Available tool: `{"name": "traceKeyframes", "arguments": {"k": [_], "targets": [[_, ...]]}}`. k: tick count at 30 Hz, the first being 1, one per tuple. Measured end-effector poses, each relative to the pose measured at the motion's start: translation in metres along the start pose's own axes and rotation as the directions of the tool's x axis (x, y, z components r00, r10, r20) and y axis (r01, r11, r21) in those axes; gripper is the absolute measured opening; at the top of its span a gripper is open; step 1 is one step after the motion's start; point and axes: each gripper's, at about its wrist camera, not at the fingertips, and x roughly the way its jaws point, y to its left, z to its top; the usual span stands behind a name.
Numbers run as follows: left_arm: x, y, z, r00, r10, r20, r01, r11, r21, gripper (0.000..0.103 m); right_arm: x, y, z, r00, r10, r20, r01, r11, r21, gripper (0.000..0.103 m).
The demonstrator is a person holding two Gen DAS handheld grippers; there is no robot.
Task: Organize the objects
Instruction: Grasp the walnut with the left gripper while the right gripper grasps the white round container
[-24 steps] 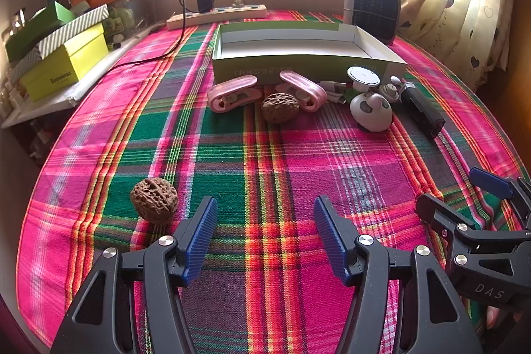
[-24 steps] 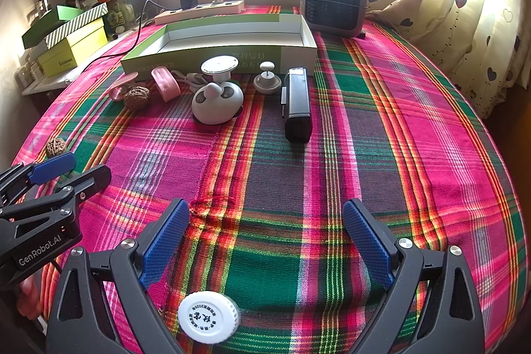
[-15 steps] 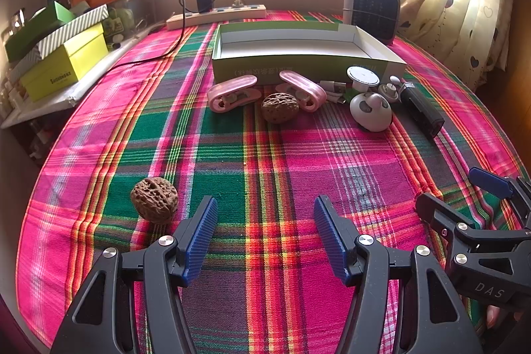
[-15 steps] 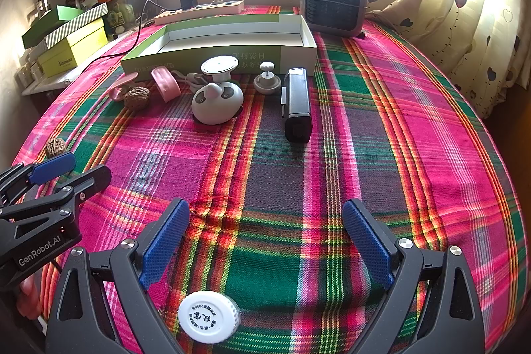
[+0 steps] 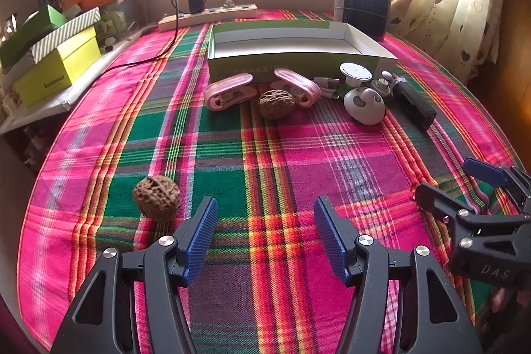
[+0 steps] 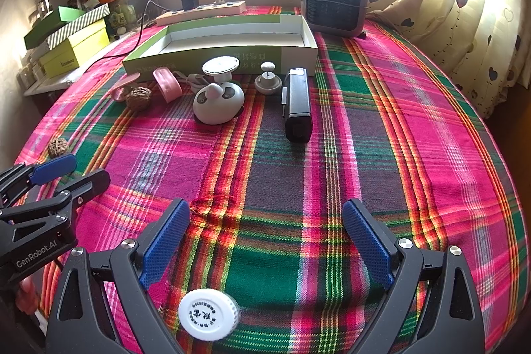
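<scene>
Just left of the spread, empty left gripper [image 5: 265,238]: brown wrinkled walnut [image 5: 156,198]; below the spread, empty right gripper [image 6: 265,244]: white round ribbed cap [image 6: 208,315].

You're looking at a woven plaid cloth [image 5: 265,155], two rough, wrinkled walnuts [image 5: 156,198], a matt cardboard box [image 5: 298,62] and a glossy black plastic device [image 6: 298,103].

"GenRobot.AI" is showing in white on the left gripper [image 6: 71,176]. "DAS" is showing on the right gripper [image 5: 464,184]. The yellow box [image 5: 56,68] is bearing a small dark word, perhaps "Sandalions". The print on the white cap [image 6: 208,315] and the green tray [image 6: 232,53] is staying unreadable.
</scene>
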Motion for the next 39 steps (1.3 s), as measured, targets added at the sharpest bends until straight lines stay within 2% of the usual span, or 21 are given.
{"name": "traceKeyframes", "arguments": {"k": [4,8,14,19,23,25,32,37,39], "targets": [[-0.003,0.005,-0.003,1.000,-0.002,-0.011,0.003,1.000,0.010,0.059,-0.006,-0.003,-0.004,0.998,0.065,0.022,-0.065,0.998,0.021,0.094],[-0.013,0.010,-0.004,1.000,-0.017,0.016,0.017,1.000,0.004,0.059,-0.022,0.001,-0.013,0.994,0.071,0.077,-0.069,0.997,-0.030,0.094],[-0.027,0.027,-0.006,0.998,-0.008,0.062,0.010,1.000,-0.024,0.059,-0.034,-0.001,-0.028,0.989,0.110,0.096,-0.107,0.994,-0.032,0.093],[-0.025,0.045,-0.011,0.998,0.011,0.059,-0.007,0.998,-0.062,0.059,-0.034,-0.001,-0.040,0.991,0.103,0.090,-0.101,0.994,-0.030,0.084],[-0.022,0.056,-0.013,0.998,0.001,0.056,0.003,0.997,-0.078,0.059,-0.036,0.000,-0.041,0.988,0.112,0.104,-0.109,0.993,-0.035,0.076],[-0.020,0.059,-0.014,0.998,-0.006,0.056,0.011,0.996,-0.088,0.059,-0.036,0.003,-0.041,0.989,0.111,0.100,-0.106,0.993,-0.049,0.075],[-0.013,0.066,-0.010,0.998,0.012,0.059,-0.006,0.996,-0.093,0.059,-0.035,0.005,-0.043,0.990,0.095,0.100,-0.089,0.994,-0.066,0.054],[-0.006,0.069,-0.008,0.998,0.018,0.056,-0.013,0.995,-0.096,0.059,-0.035,0.006,-0.043,0.990,0.098,0.105,-0.091,0.993,-0.074,0.049],[-0.004,0.069,-0.008,0.999,0.005,0.053,0.000,0.995,-0.096,0.055,-0.035,0.006,-0.043,0.990,0.097,0.107,-0.089,0.993,-0.079,0.046]]}}
